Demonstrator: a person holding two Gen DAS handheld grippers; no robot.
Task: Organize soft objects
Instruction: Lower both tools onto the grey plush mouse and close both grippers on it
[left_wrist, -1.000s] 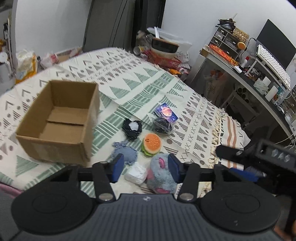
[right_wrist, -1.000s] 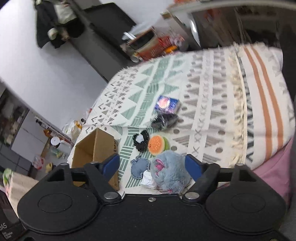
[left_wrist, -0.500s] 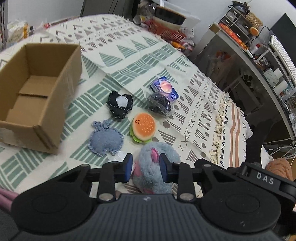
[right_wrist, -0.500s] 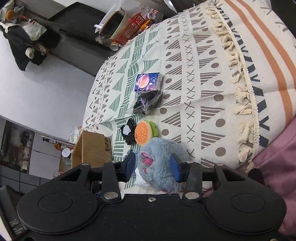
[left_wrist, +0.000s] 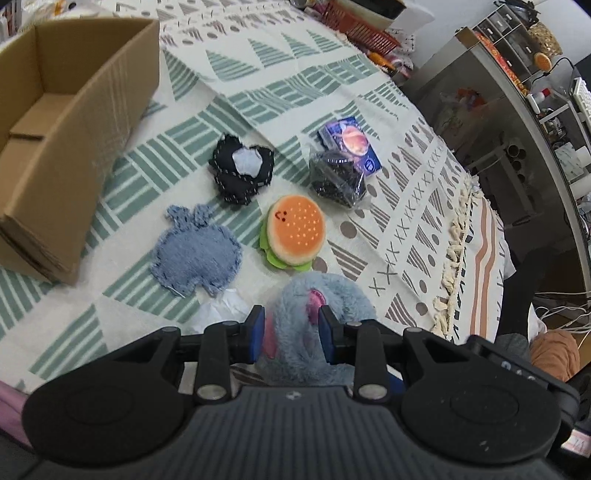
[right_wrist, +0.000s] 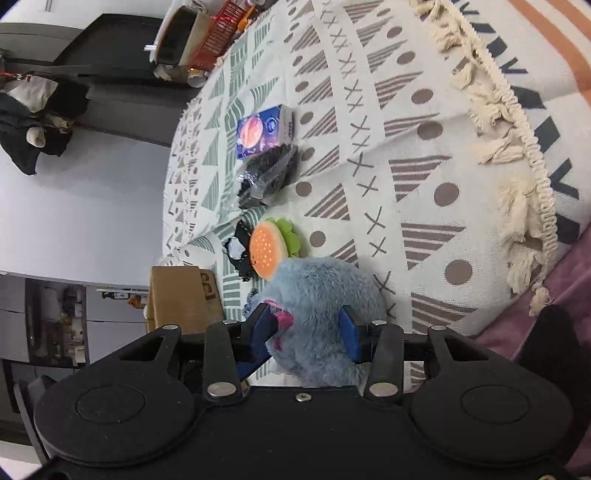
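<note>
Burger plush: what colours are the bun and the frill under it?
Orange bun with pale dots, green frill; burger plush shows best in left wrist view.

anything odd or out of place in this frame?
Both grippers, left and right, pinch the same blue plush toy. Hard items sit among the soft toys: a printed box and a bagged black item.

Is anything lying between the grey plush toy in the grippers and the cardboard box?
Yes. The denim patch and some white paper lie on the bedspread between the plush toy and the box; lifted over them, nothing visible blocks it.
</note>
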